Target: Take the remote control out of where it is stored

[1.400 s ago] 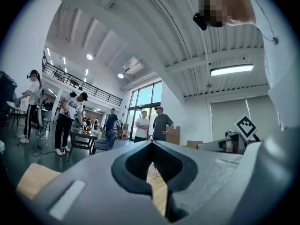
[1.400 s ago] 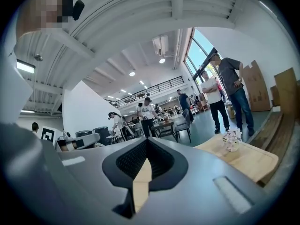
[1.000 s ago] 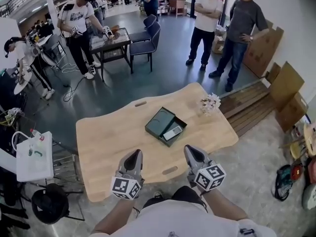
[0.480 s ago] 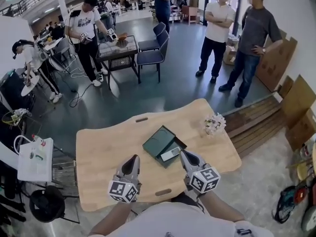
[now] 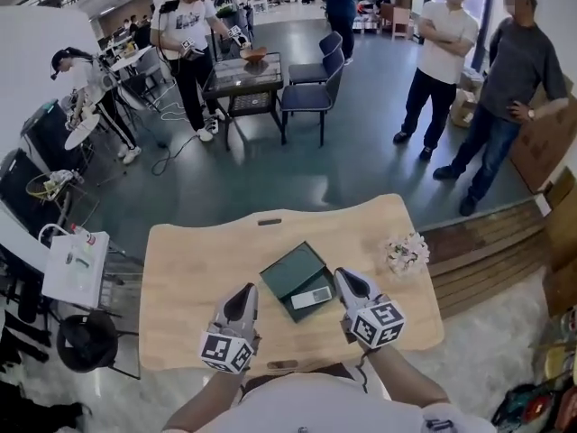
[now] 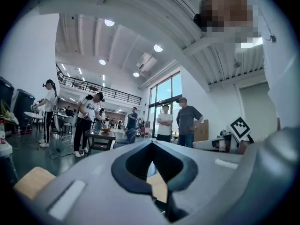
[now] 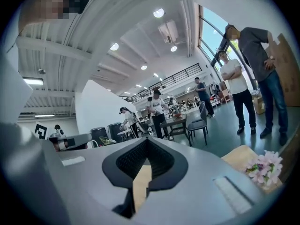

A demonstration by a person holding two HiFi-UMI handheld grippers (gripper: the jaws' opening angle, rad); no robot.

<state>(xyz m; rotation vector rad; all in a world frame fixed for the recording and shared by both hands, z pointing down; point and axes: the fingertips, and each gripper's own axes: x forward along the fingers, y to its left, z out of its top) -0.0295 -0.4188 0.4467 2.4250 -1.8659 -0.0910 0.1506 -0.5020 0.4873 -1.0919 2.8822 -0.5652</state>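
Note:
A dark green box [image 5: 294,270] lies open on the wooden table [image 5: 189,282], its lid beside the tray. The silver remote control [image 5: 313,297] rests in the tray at the box's near right corner. My left gripper [image 5: 245,290] hovers over the table just left of the box, shut and empty. My right gripper [image 5: 347,277] is just right of the remote, jaws also closed on nothing. In the left gripper view the left gripper [image 6: 152,144] points level across the room, and in the right gripper view the right gripper [image 7: 146,140] does too. Neither of these views shows the box.
A small bunch of pale flowers [image 5: 406,253] lies on the table's right side, the flowers [image 7: 265,168] showing in the right gripper view too. Two people [image 5: 469,70] stand beyond the table. A white cart [image 5: 77,267] stands left; a small table and chairs [image 5: 270,84] are farther back.
Both grippers have come forward toward the box; the right tip now sits beside the remote. The head view has tilted, so the table appears lower in frame.

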